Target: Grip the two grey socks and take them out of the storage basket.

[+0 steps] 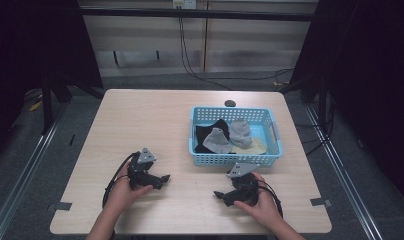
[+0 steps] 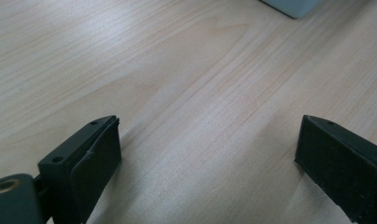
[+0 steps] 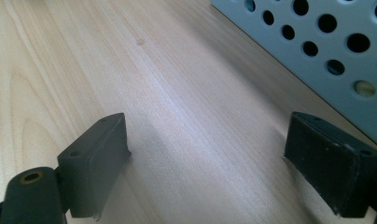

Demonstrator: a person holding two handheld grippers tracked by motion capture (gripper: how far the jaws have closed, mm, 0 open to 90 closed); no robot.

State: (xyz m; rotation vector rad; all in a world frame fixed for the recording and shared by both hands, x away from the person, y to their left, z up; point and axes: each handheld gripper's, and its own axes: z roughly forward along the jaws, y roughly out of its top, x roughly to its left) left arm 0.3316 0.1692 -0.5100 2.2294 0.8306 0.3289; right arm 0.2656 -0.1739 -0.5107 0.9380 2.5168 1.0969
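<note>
The high view shows a light wooden table (image 1: 140, 120) with a blue perforated basket (image 1: 236, 159) on its right half. Inside the basket lie a black cloth (image 1: 206, 134), two grey socks (image 1: 217, 141) (image 1: 240, 132) and a pale yellow piece (image 1: 255, 146). Both grippers rest low over the bare near part of the table, well apart from each other.

The left gripper (image 1: 162, 178), held in the left hand (image 1: 125, 192), sits left of the basket with its jaws pointing right. The left gripper view (image 2: 205, 154) confirms the jaws stand wide apart over bare wood, with nothing between them; a corner of the basket (image 2: 294, 5) appears at the far top edge.

The right gripper (image 1: 219, 195), held in the right hand (image 1: 262, 205), lies just near of the basket's near wall, jaws pointing left. The right gripper view (image 3: 205, 154) shows its jaws fully spread and empty, and the basket wall (image 3: 317, 42) close on the right, its round holes plain. The basket's contents appear in the high view; the jaw gaps are judged from the gripper views.
</note>
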